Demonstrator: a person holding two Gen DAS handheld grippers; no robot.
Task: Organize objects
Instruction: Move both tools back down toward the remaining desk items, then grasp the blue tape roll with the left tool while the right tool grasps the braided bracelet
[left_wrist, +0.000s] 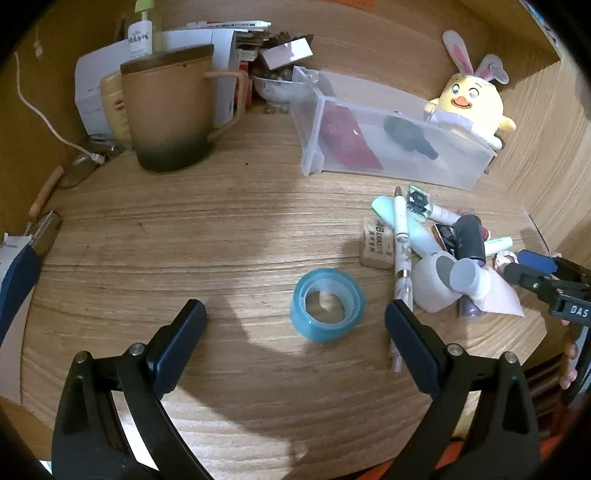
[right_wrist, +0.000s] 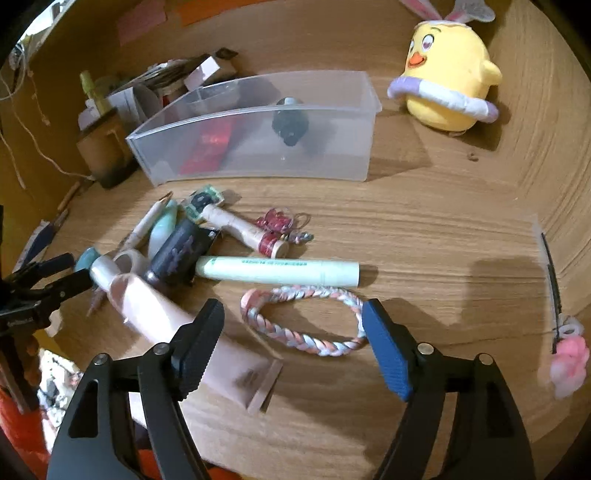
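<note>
My left gripper (left_wrist: 295, 314) is open and empty, with a blue tape roll (left_wrist: 327, 307) on the table between its fingertips. My right gripper (right_wrist: 295, 317) is open and empty, just above a braided pastel hair band (right_wrist: 303, 321). A clear plastic bin (left_wrist: 388, 129) (right_wrist: 258, 129) holds a red flat item (right_wrist: 208, 147) and a dark bottle (right_wrist: 290, 123). A pile of small items lies in front of the bin: a mint tube (right_wrist: 277, 271), a pink tube (right_wrist: 177, 328), a dark cylinder (right_wrist: 177, 254), a white pen (left_wrist: 400, 236) and an eraser (left_wrist: 376, 242).
A lidded brown mug (left_wrist: 168, 110) stands at the back left with boxes and a lotion bottle (left_wrist: 140, 33) behind it. A yellow chick plush (right_wrist: 448, 79) sits right of the bin. A black hair clip with a pink ornament (right_wrist: 567, 354) lies far right. Wooden walls enclose the desk.
</note>
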